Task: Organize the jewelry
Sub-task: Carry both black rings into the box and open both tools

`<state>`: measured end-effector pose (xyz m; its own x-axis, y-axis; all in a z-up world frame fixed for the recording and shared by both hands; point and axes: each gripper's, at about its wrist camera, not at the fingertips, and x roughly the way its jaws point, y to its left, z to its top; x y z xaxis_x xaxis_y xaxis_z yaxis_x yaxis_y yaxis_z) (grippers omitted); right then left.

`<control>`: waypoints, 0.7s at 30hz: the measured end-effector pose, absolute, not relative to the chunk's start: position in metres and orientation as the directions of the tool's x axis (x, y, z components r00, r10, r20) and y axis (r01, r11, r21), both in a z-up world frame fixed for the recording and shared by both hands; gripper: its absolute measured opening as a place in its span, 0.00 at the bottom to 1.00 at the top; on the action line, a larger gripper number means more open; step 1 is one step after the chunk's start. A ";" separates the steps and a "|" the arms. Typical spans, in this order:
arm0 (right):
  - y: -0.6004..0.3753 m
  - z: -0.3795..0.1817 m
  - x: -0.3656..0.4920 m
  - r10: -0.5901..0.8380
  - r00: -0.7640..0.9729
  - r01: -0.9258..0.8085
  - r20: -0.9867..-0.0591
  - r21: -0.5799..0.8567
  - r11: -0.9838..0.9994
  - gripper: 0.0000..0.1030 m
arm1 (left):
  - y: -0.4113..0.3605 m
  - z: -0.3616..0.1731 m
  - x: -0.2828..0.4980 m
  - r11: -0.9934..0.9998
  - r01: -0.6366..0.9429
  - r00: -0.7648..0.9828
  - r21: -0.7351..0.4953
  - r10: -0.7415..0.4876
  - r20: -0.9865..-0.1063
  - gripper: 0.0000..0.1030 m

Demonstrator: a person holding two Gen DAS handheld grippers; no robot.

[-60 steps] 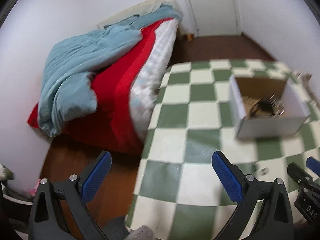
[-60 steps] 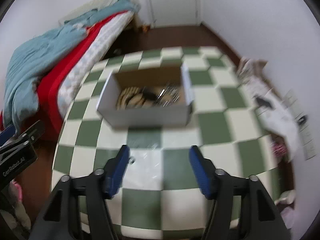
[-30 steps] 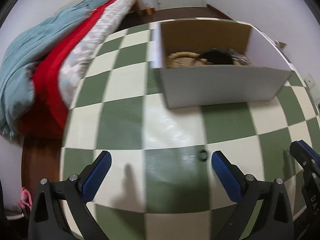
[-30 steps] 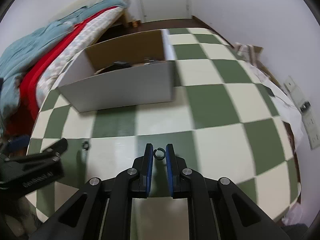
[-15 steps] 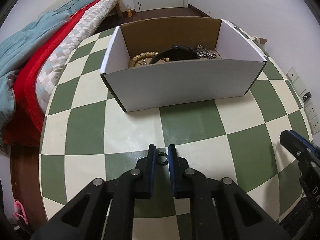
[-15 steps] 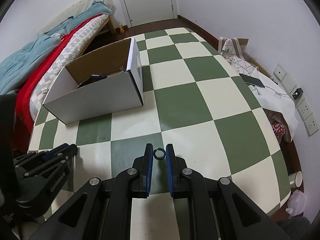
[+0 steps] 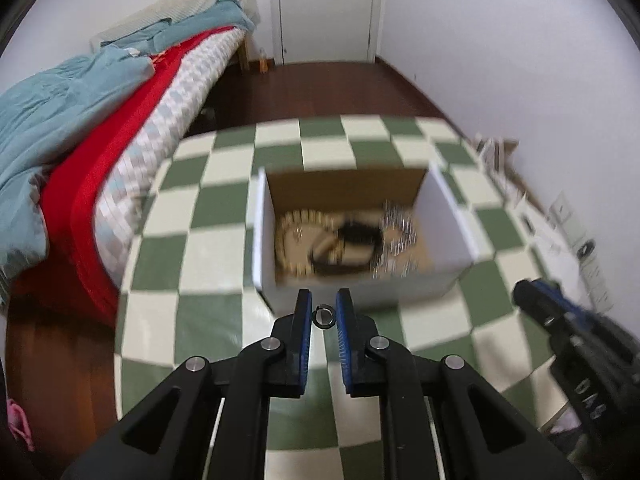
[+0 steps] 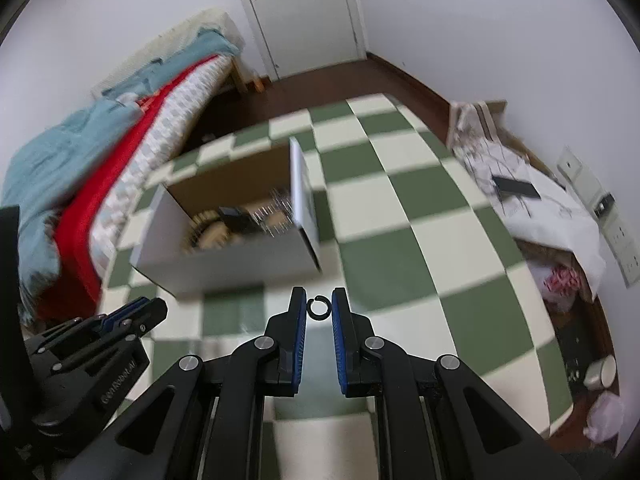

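**Over the checkered table: each gripper pinching a small ring**

On the green-and-cream checkered table (image 7: 192,312) sits a white cardboard box (image 7: 448,216), open top, brown inside. Same box in the right wrist view (image 8: 240,264), left of centre, motion-blurred. Bed with red and blue bedding (image 7: 72,128) runs along the table's left side. White door (image 8: 296,12) at the far wall.

Box contents, blurred but readable: beaded bracelet (image 7: 294,240) at left, dark band-like item (image 7: 352,244) in the middle, sparkly silver piece (image 7: 396,236) at right. All lie on the box floor.

Left gripper (image 7: 324,307): blue-padded jaws nearly closed, only a narrow gap, clamped on a small dark ring (image 7: 324,317) held at the fingertips. Ring is up off the table, just in front of the box's near wall. Same gripper shows at lower left of the right wrist view (image 8: 132,312), side on.

Right gripper (image 8: 319,304): same narrow jaw gap, pads pinching a small dark open ring (image 8: 319,307) with a break at its top. Ring held above the table, to the right of and nearer than the box's front corner. Its tip appears at the right edge of the left wrist view (image 7: 536,296); jaw gap not readable from there.
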<state>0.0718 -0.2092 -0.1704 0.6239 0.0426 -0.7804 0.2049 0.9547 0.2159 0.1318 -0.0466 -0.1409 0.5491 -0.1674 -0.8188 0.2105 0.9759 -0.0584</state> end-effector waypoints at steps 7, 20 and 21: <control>-0.202 -0.133 0.118 0.095 0.658 0.132 -0.747 0.238 0.962 0.13 | -0.037 -0.121 0.186 0.975 0.190 0.529 -0.114 -0.199 -0.825 0.09; -0.213 -0.166 0.238 0.256 0.474 0.111 -0.842 0.346 0.932 0.13 | -0.038 -0.161 0.272 0.976 0.135 0.339 -0.172 -0.209 -0.917 0.12; -0.213 -0.169 0.244 0.263 0.459 0.108 -0.849 0.347 0.931 0.13 | -0.038 -0.161 0.273 0.976 0.133 0.337 -0.173 -0.209 -0.918 0.13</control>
